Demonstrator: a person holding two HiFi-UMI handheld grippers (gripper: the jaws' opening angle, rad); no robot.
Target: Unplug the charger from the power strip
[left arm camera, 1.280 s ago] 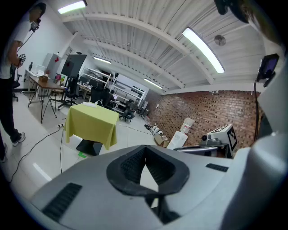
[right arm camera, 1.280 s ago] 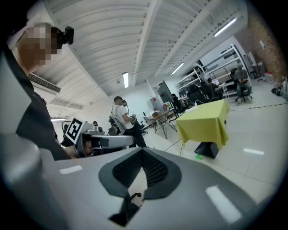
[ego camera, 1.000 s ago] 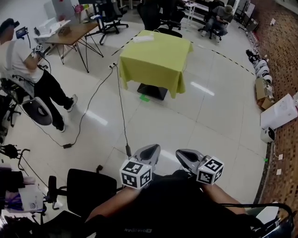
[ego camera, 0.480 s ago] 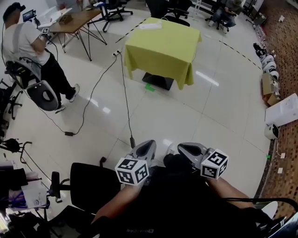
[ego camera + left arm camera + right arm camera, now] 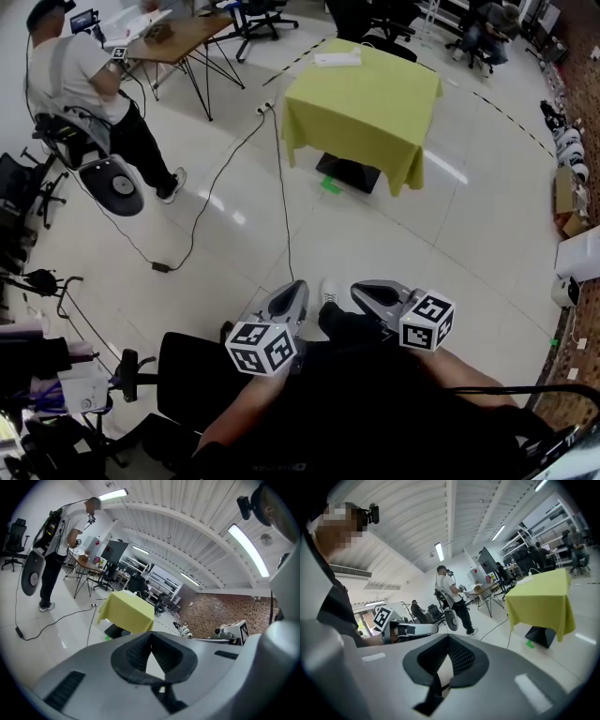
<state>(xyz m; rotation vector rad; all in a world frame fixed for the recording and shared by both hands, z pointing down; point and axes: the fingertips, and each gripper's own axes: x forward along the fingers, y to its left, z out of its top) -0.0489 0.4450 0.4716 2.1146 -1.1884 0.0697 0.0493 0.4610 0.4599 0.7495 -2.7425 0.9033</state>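
Far ahead stands a table draped in a yellow-green cloth. On its far side lies a flat white thing, probably the power strip; no charger can be made out at this distance. My left gripper and right gripper are held close to my body, side by side, pointing toward the table. Both are shut with nothing between the jaws. A wide stretch of floor lies between the two grippers and the table.
A black cable runs over the white floor from a floor socket block toward me. A person stands at the left by a wooden table. A black office chair is at my left. Boxes line the right wall.
The yellow-green table has slid to the right in the head view and come a little nearer. The standing person has come further into view. Both grippers stay shut in front of my body.
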